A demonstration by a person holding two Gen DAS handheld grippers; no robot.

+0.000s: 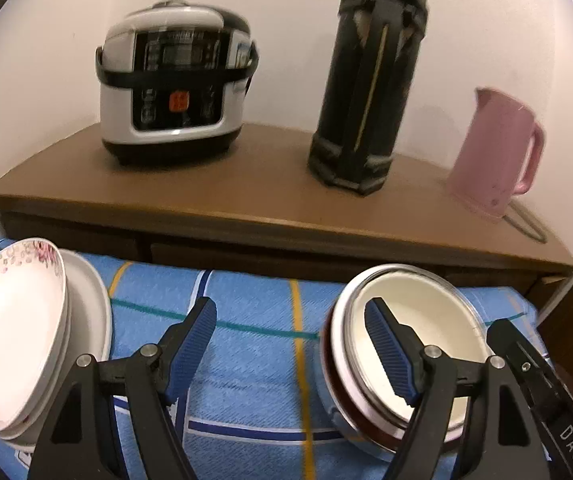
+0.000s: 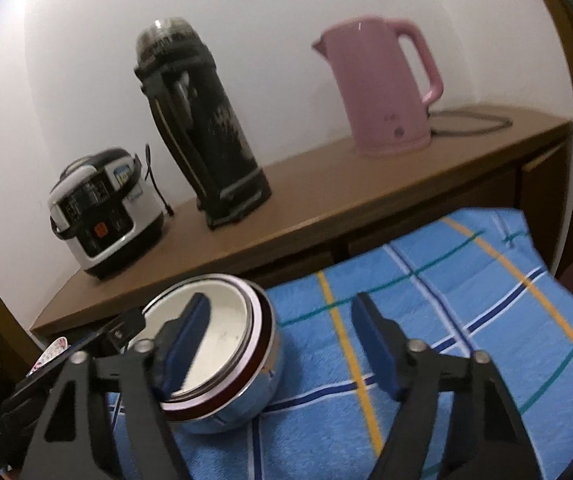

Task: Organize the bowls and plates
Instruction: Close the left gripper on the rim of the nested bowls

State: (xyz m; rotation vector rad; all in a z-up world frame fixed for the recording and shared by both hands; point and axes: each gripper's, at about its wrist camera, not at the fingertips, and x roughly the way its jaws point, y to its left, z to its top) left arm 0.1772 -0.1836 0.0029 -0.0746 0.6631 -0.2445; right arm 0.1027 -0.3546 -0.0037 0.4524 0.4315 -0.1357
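A stack of plates point(image 1: 14, 340), the top one with a pink floral rim, sits at the left on a blue checked cloth point(image 1: 262, 288). To the right stands a nest of bowls point(image 1: 438, 312): a white one inside a dark red one inside a steel one. My left gripper point(image 1: 292, 344) hangs open over the cloth between the two stacks, holding nothing. In the right wrist view my right gripper point(image 2: 282, 340) is at the nest of bowls point(image 2: 230, 336). Its left finger point(image 2: 186, 340) is over the bowl's mouth and its right finger point(image 2: 374, 344) is outside, apart from the steel wall. No pad presses on the bowls.
Behind the cloth point(image 2: 466, 300) runs a brown cabinet top point(image 1: 246, 184). On it stand a white and black rice cooker point(image 1: 174, 88), a tall black thermos point(image 1: 366, 88) and a pink kettle point(image 1: 494, 152) with its cord. A white wall is behind them.
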